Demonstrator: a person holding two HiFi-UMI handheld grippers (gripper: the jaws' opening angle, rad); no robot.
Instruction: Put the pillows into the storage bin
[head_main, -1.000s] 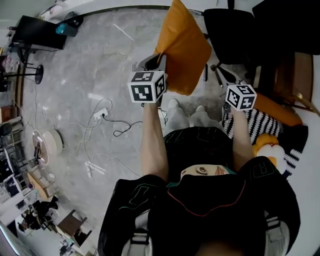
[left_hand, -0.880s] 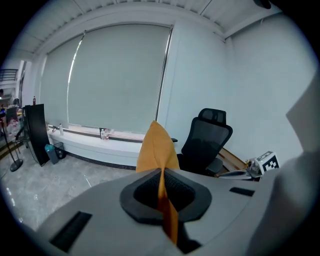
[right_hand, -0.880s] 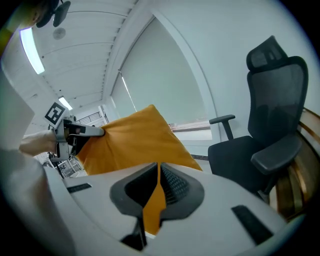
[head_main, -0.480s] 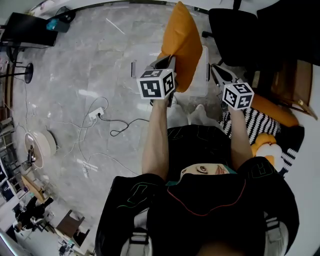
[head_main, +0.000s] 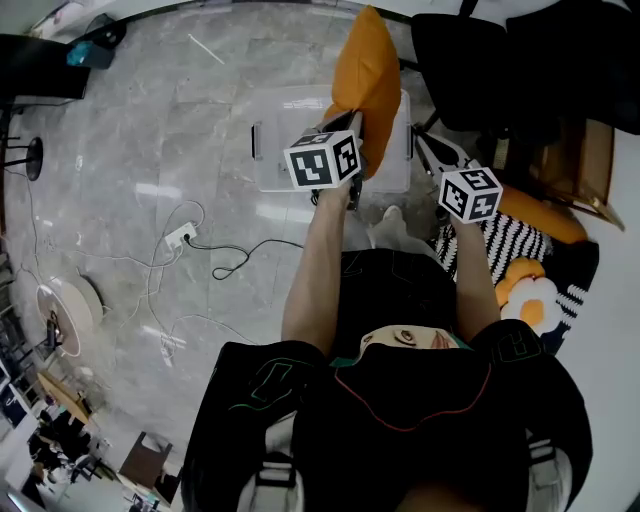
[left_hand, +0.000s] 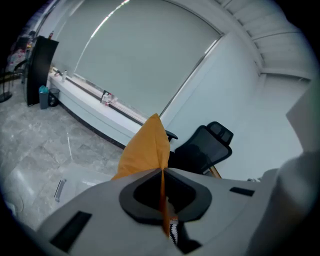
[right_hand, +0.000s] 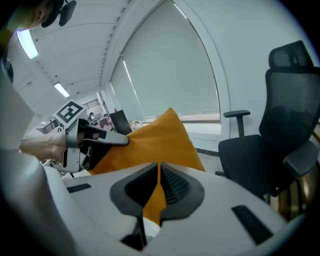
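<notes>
An orange pillow (head_main: 368, 70) hangs edge-up over a clear plastic storage bin (head_main: 278, 140) on the grey floor. My left gripper (head_main: 350, 128) is shut on the pillow's near edge, and the fabric runs straight between its jaws (left_hand: 162, 200) in the left gripper view. My right gripper (head_main: 424, 146) is shut on a corner of the same pillow (right_hand: 165, 137), with orange cloth pinched between the pads (right_hand: 156, 200). The right gripper view also shows the left gripper (right_hand: 105, 141) clamped on the pillow's far side. The pillow's lower part is hidden behind the marker cube.
A black office chair (head_main: 462, 50) stands just right of the bin. By the person's right side lie another orange pillow (head_main: 545, 215), a black-and-white striped cushion (head_main: 500, 250) and a flower-shaped cushion (head_main: 532, 300). A power strip and cable (head_main: 185, 236) trail over the floor at left.
Both grippers have carried the pillow lower and over the bin, which has come fully into view beneath it. The pillow has turned from broadside to edge-on as the left gripper rolled.
</notes>
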